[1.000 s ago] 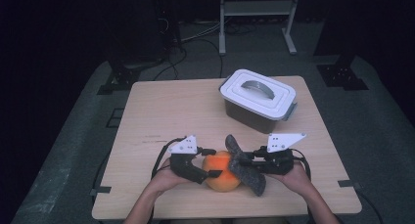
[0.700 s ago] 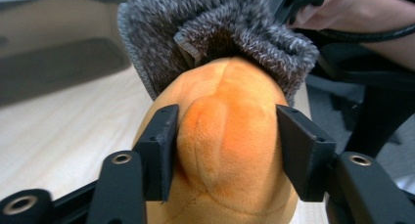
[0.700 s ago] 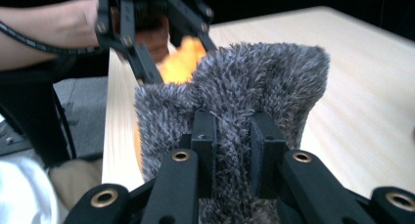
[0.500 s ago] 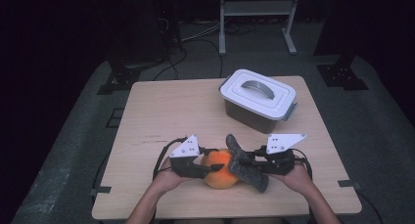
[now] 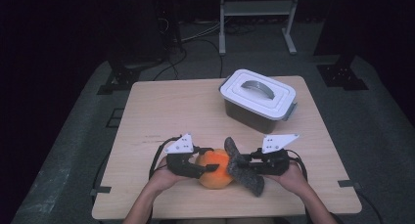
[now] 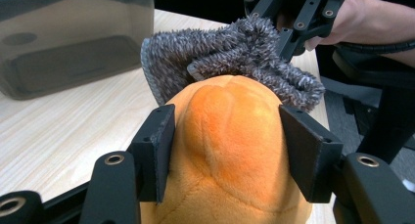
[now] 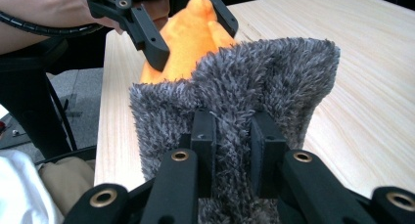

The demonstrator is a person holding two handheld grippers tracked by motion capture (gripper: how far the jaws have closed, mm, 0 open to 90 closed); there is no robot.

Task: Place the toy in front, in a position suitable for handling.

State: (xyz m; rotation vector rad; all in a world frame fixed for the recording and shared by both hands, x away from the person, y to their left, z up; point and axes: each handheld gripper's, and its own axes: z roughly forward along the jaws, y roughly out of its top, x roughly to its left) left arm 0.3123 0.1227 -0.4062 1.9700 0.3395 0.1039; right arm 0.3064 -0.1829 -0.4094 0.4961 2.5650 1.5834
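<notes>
An orange plush toy (image 5: 215, 169) lies near the table's front edge, and my left gripper (image 5: 204, 168) is shut on it from the left. In the left gripper view its jaws press both sides of the plush (image 6: 225, 136). A grey fuzzy sock (image 5: 243, 172) drapes against the plush's right side, with my right gripper (image 5: 248, 161) shut on it. The right gripper view has the sock (image 7: 254, 82) pinched between its jaws, with the plush (image 7: 191, 33) behind it.
A grey plastic box with a white handled lid (image 5: 258, 99) stands at the table's back right and looms close in the left gripper view (image 6: 73, 33). Bare wooden table (image 5: 161, 116) spreads to the left and back. Cables trail from both grippers.
</notes>
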